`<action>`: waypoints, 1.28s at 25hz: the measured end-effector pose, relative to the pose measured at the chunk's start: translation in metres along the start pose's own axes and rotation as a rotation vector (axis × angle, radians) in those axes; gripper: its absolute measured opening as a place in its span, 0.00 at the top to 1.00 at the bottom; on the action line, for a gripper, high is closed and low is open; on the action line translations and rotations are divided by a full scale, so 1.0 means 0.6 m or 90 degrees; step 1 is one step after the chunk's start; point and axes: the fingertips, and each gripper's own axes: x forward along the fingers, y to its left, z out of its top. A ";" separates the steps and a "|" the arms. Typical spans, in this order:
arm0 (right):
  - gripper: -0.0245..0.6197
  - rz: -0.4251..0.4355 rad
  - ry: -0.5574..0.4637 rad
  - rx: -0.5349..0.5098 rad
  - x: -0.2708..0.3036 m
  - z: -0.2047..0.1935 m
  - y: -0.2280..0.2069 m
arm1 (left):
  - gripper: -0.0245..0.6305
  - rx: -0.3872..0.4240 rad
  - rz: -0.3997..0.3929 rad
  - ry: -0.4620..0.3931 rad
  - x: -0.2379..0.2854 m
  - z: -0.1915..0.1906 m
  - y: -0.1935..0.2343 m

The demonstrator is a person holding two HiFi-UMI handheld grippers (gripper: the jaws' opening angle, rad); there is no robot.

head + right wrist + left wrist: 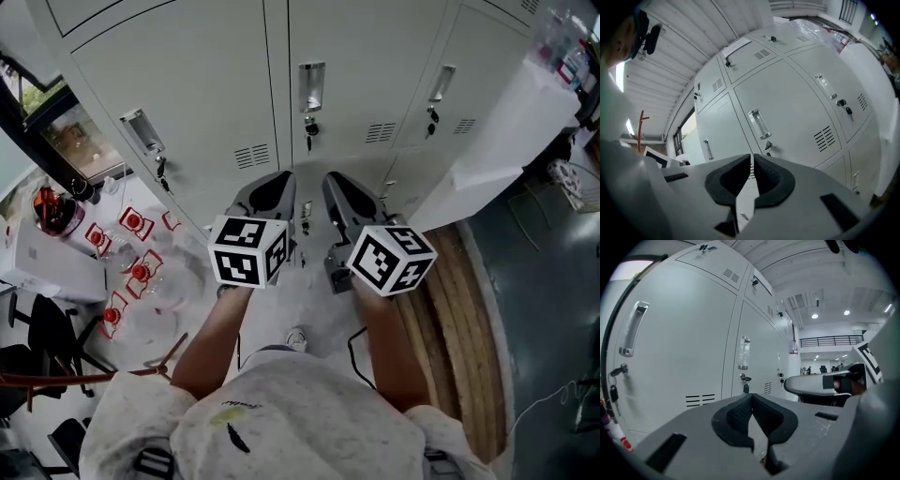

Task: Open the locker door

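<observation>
The left tool (273, 190) and the right tool (343, 191) are held side by side, close together, both pointing at a bank of pale grey lockers. In the left gripper view the left tool (751, 398) has its dark padded jaws pressed together at the tips, with nothing between them. In the right gripper view the right tool (752, 159) has its jaws drawn together to a thin slit, and it too holds nothing. Neither tool touches the lockers. Straight ahead of both tools stands the locker door (366, 66), which is closed. Its upright metal handle (311, 86) sits near the door's left edge, just above the tools' tips in the head view, and a key (309, 127) hangs in the lock right under it. Seen from the right tool, that handle (759, 123) lies just above the jaws, and a set of vent slots (824, 136) is off to the right. The doors on either side of it are closed as well. A marker cube (248, 249) sits on top of the back of each tool.
</observation>
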 end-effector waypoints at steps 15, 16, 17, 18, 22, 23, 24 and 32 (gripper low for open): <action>0.93 0.023 -0.046 0.173 0.110 0.022 -0.059 | 0.95 0.013 -0.020 -0.004 0.078 0.017 0.057; 0.90 0.026 -0.048 0.181 0.114 0.024 -0.061 | 0.95 0.013 -0.023 -0.005 0.082 0.018 0.058; 0.86 0.028 -0.049 0.189 0.118 0.025 -0.061 | 0.95 0.012 -0.027 -0.005 0.085 0.019 0.059; 0.86 0.030 -0.049 0.196 0.122 0.027 -0.062 | 0.95 0.012 -0.031 -0.006 0.088 0.021 0.059; 0.86 0.029 -0.045 0.242 0.139 0.022 -0.069 | 0.95 0.015 -0.039 -0.011 0.094 0.025 0.061; 0.86 0.028 -0.046 0.260 0.142 0.019 -0.072 | 0.95 0.014 -0.040 -0.012 0.095 0.025 0.063; 0.86 0.026 -0.048 0.279 0.145 0.018 -0.076 | 0.95 0.012 -0.040 -0.012 0.096 0.025 0.066; 0.81 0.031 -0.057 0.379 0.169 0.012 -0.097 | 0.95 0.003 -0.043 -0.013 0.105 0.024 0.082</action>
